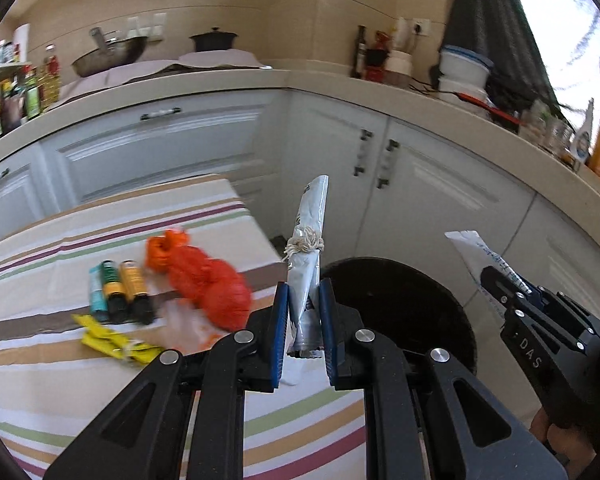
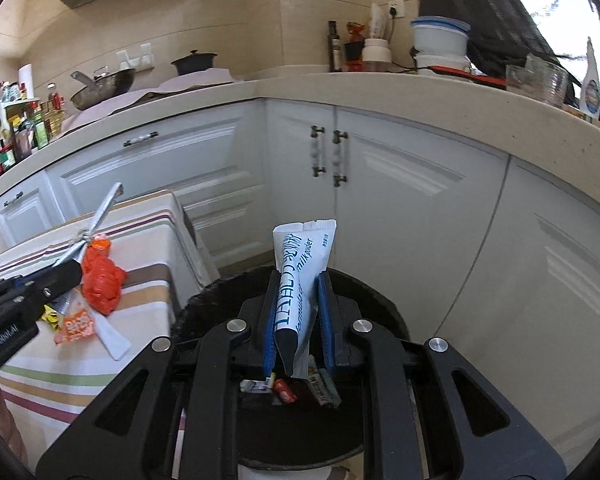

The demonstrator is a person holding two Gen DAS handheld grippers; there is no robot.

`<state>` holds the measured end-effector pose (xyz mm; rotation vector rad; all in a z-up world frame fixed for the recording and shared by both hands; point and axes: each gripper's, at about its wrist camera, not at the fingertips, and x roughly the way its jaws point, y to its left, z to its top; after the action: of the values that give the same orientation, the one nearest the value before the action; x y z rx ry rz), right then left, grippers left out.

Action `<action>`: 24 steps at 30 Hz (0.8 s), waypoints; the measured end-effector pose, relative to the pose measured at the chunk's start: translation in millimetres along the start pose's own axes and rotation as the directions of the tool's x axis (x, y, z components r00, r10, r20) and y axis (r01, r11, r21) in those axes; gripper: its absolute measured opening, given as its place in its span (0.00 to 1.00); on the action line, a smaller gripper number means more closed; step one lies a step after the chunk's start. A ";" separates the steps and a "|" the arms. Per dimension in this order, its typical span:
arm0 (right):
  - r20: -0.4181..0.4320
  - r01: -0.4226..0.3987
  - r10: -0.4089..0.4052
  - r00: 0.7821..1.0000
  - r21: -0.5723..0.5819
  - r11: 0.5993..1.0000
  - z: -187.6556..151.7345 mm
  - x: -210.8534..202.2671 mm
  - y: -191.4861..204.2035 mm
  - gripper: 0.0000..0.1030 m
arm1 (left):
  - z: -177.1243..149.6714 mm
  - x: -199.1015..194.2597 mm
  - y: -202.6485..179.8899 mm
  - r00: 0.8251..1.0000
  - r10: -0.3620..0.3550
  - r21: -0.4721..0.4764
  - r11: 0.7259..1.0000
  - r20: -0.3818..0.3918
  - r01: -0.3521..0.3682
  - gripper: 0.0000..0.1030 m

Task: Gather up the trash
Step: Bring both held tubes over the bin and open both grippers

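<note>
Both fingers pinched narrow, left gripper [image 1: 304, 312] on silver sachet [image 1: 309, 240], right gripper [image 2: 298, 316] on milk-powder sachet [image 2: 300, 280]; early release risks missing black bin [image 2: 372, 300].

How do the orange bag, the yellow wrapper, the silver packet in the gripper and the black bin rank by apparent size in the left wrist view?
1. Black bin, though partly hidden.
2. Orange bag and silver packet look alike in extent; the packet sits much nearer the camera in the left gripper, so unranked.
3. Yellow wrapper.
</note>
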<state>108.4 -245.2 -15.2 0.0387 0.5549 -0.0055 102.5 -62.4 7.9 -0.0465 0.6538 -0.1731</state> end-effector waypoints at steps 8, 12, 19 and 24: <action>-0.015 0.018 -0.017 1.000 0.027 0.999 -3.6 15.3 -19.9 0.17 | 1.8 26.1 -37.0 0.999 -0.030 0.047 0.998 -0.011 0.031 0.17; -0.018 0.028 -0.027 0.999 0.041 0.999 -5.6 25.0 -27.2 0.23 | 2.9 42.6 -50.7 0.999 -0.030 0.083 0.996 -0.034 0.032 0.28; -0.034 0.039 -0.037 0.999 0.060 0.997 -9.4 32.4 -34.0 0.30 | 2.1 45.9 -46.4 0.999 -0.009 0.063 0.998 -0.037 0.011 0.52; -0.033 0.027 -0.025 0.999 0.057 0.998 -9.0 29.0 -29.3 0.30 | 4.4 35.5 -32.6 1.000 0.001 0.032 0.999 -0.026 0.000 0.57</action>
<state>127.9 -273.9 -39.2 0.0878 0.5870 -0.0464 128.1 -100.8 -6.7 -0.0132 0.6767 -0.1841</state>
